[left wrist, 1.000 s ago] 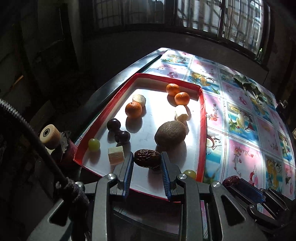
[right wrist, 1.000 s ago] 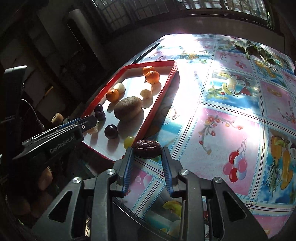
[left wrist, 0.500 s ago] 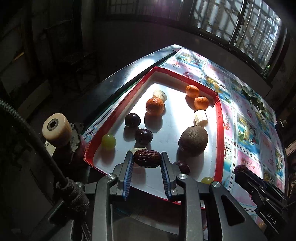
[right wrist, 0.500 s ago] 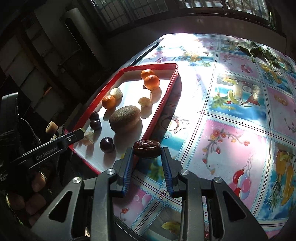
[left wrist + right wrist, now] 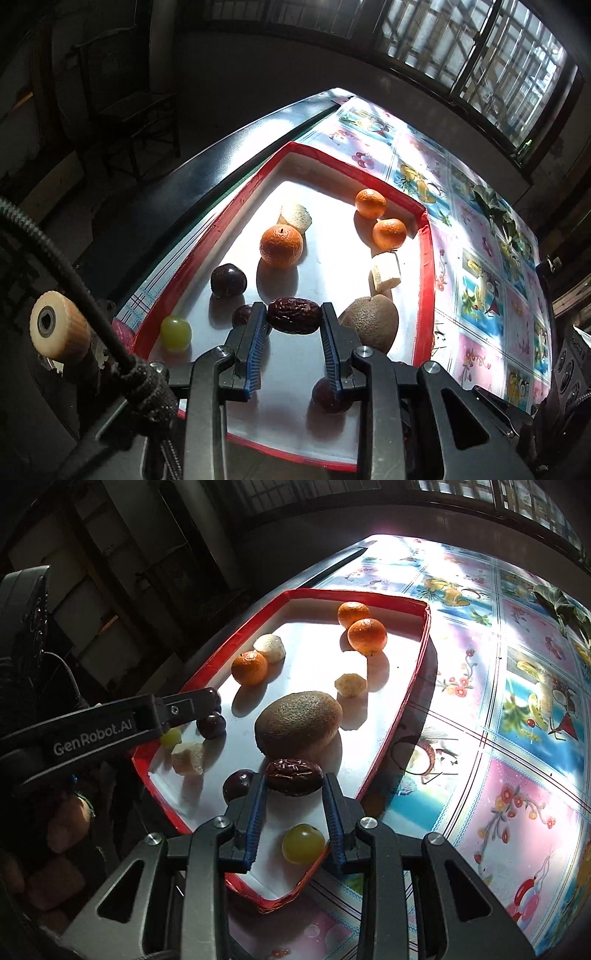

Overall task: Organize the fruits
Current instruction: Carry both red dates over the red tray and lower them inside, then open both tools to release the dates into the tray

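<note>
Both claws have moved in over the red-rimmed white tray (image 5: 402, 701) since a second ago. Left claw (image 5: 294, 326) clenched narrowly on a wrinkled dark-red date (image 5: 294, 320); right claw (image 5: 294, 794) likewise on a second wrinkled date (image 5: 294, 777). Brown kiwi (image 5: 298, 723) lies just beyond, oranges farther back.

Sunlight streaming through barred window (image 5: 476, 55), washing over surface (image 5: 517, 709) covered in fruit-print cloth. Dark wall (image 5: 258, 70) running beneath window. Dim wooden chair (image 5: 136, 110) standing left of window, beyond surface edge.
</note>
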Action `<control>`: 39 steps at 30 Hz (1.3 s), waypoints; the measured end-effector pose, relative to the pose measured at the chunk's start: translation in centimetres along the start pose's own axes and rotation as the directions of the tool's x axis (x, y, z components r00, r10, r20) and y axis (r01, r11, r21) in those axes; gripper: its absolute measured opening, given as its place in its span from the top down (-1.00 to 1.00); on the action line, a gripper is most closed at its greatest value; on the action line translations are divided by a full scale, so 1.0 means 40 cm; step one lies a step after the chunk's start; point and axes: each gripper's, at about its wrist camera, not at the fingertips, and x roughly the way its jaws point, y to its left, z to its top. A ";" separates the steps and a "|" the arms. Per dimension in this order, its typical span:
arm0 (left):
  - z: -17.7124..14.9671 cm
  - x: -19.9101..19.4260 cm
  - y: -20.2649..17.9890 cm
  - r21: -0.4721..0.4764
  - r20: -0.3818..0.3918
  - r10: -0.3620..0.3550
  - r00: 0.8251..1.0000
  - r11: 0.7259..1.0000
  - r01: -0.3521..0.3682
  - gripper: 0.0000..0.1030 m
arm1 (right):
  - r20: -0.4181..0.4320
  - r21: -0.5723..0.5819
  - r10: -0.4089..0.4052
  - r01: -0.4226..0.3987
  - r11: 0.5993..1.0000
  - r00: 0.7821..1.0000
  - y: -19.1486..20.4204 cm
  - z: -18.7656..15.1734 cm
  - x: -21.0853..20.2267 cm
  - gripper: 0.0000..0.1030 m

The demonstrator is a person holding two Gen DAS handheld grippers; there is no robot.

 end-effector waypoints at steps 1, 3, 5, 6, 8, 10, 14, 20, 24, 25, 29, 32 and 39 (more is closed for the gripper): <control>0.004 0.011 -0.002 -0.002 -0.008 -0.001 1.000 1.000 0.001 0.45 | 0.001 -0.003 -0.002 0.002 1.000 1.000 -0.003 0.000 0.000 0.36; 0.010 0.032 -0.007 -0.001 -0.019 0.007 1.000 1.000 -0.007 0.45 | 0.001 -0.013 -0.007 0.007 1.000 1.000 -0.002 0.003 0.002 0.36; 0.014 0.048 -0.010 0.002 -0.029 0.011 1.000 1.000 -0.011 0.45 | 0.000 -0.030 -0.014 0.014 0.999 1.000 0.001 0.004 0.004 0.36; 0.015 0.054 -0.011 0.003 -0.030 0.015 0.999 1.000 -0.015 0.45 | 0.000 -0.037 -0.016 0.016 0.999 1.000 0.004 0.008 0.007 0.36; 0.015 0.062 -0.014 0.008 -0.032 0.028 0.999 1.000 -0.028 0.45 | 0.000 -0.044 -0.010 0.010 0.999 1.000 0.005 0.010 0.009 0.36; 0.016 0.069 -0.015 0.013 -0.034 0.038 0.999 0.999 -0.038 0.45 | 0.000 -0.045 -0.008 0.008 0.999 1.000 0.003 0.011 0.012 0.36; 0.016 0.079 -0.018 0.025 -0.037 0.055 0.998 0.998 -0.054 0.45 | -0.007 -0.057 0.005 -0.005 0.998 1.000 0.005 0.009 0.019 0.36; 0.018 0.079 -0.017 0.028 -0.037 0.059 0.998 0.998 -0.058 0.44 | -0.011 -0.054 0.016 -0.017 0.998 1.000 0.005 0.009 0.023 0.35; 0.016 0.078 -0.023 0.038 -0.040 0.060 0.997 0.998 -0.058 0.43 | -0.005 -0.045 0.032 -0.032 0.998 0.999 0.000 0.008 0.022 0.35; 0.016 0.078 -0.024 0.040 -0.040 0.060 0.997 0.998 -0.058 0.43 | -0.002 -0.042 0.038 -0.038 0.998 0.999 -0.002 0.008 0.021 0.35; 0.013 0.068 -0.029 0.044 -0.034 0.057 0.998 0.997 -0.056 0.09 | 0.000 -0.042 0.057 -0.057 0.997 0.998 -0.003 0.007 0.017 0.26; 0.013 0.049 -0.032 0.049 -0.010 0.065 0.998 0.997 -0.065 -0.18 | 0.009 -0.050 0.069 -0.069 0.996 0.998 -0.001 0.006 0.007 0.12; 0.012 0.028 -0.036 0.057 0.003 0.078 0.997 0.995 -0.079 -0.18 | 0.033 -0.047 0.064 -0.062 0.997 0.997 -0.009 -0.001 -0.022 0.00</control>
